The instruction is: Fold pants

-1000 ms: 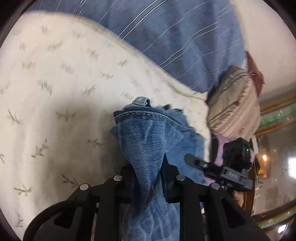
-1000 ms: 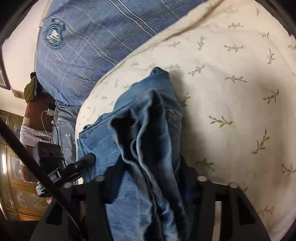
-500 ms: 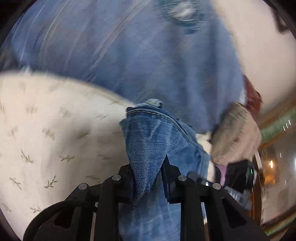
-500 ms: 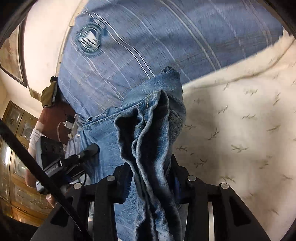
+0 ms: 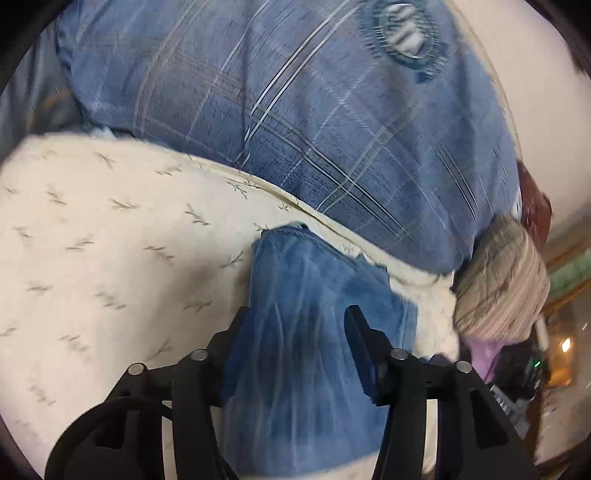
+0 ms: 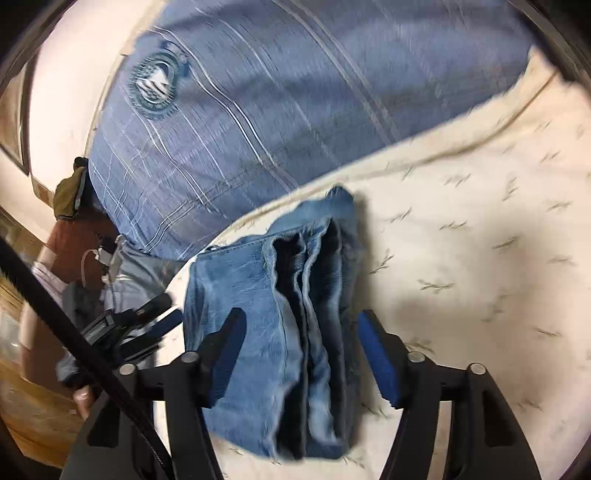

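No readable text in either view

The only sign is 1 round teal emblem (image 5: 402,33) (image 6: 155,86) printed on the blue plaid pillow (image 5: 295,110) (image 6: 295,92), near that pillow's corner; a ring of lettering seems to circle its striped centre, but blur leaves every letter illegible. Taking the pillow as landmark, the cream sheet (image 5: 110,258) (image 6: 480,258) just below it carries only small leaf sprigs, no words or numbers.
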Demonstrator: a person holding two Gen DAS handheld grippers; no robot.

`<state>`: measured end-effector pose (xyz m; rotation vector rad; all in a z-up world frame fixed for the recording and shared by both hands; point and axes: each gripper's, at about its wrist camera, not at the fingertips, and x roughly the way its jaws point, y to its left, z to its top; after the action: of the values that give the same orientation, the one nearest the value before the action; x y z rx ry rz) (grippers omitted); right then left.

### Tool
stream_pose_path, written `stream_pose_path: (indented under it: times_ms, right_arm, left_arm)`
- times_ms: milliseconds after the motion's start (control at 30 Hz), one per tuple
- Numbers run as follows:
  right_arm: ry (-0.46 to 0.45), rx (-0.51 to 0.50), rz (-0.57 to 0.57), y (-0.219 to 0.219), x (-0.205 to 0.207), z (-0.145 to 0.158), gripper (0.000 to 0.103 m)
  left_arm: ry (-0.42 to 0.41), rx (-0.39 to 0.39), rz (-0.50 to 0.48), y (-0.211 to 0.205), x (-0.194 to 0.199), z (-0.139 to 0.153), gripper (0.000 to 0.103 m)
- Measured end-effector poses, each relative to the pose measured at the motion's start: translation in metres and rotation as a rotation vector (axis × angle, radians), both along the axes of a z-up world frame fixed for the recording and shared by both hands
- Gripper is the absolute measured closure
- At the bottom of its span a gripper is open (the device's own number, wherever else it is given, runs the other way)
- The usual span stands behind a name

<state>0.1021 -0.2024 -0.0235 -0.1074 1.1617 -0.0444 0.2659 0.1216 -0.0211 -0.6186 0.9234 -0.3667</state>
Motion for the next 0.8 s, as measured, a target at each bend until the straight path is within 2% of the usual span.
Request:
stream_pose_path:
  times_ms: [67,133,233,333,367,400,567,633,667,700,733,767,800]
  right_arm:
    - [-0.026,-0.035,0.017,0.008,-0.015,0.004,0.038]
    - [-0.033,-0.038,0.022,0.009,-0.035,0.004,0.038]
    - [-0.044,-0.029,-0.012,0.009,-0.051,0.002,0.038]
    - [-0.034,-0.014,-0.049,0.007,-0.054,0.001,0.033]
    - [-0.03,-0.024,-0.05,0.008,-0.053,-0.002,0.024]
    - [-0.021,-0.022,-0.043,0.007,-0.052,-0.004,0.021]
    - [0.067,0.029,-0.107,-0.011,-0.046,-0.023,0.02]
    - [0.118,0.049,-0.135,-0.019,-0.045,-0.035,0.025]
    - [0.125,0.055,-0.142,-0.02,-0.045,-0.038,0.035]
    - [0.13,0.07,-0.134,-0.02,-0.046,-0.039,0.047]
    - [0.138,0.081,-0.124,-0.018,-0.046,-0.038,0.05]
    - [0.13,0.072,-0.123,-0.017,-0.047,-0.034,0.065]
    - [0.114,0.09,-0.113,-0.016,-0.049,-0.028,0.07]
  left_arm:
    - [-0.01,0.034,-0.009,0.003,-0.025,0.001,0.047]
    - [0.013,0.058,-0.016,0.003,-0.042,-0.005,0.047]
    - [0.066,0.008,-0.013,0.008,-0.059,-0.014,0.047]
    - [0.089,-0.012,-0.009,0.006,-0.06,-0.019,0.047]
    - [0.104,-0.002,-0.008,0.004,-0.057,-0.023,0.047]
    - [0.119,0.002,-0.012,0.001,-0.052,-0.028,0.047]
    - [0.17,0.013,-0.006,-0.008,-0.038,-0.045,0.047]
    - [0.168,-0.004,0.007,-0.009,-0.037,-0.046,0.056]
    - [0.156,-0.011,0.007,-0.009,-0.038,-0.044,0.06]
    - [0.145,-0.023,0.005,-0.009,-0.038,-0.042,0.073]
    - [0.133,-0.034,0.003,-0.011,-0.038,-0.042,0.08]
    - [0.108,-0.056,-0.008,-0.01,-0.04,-0.038,0.083]
    - [0.091,-0.054,-0.012,-0.01,-0.041,-0.035,0.085]
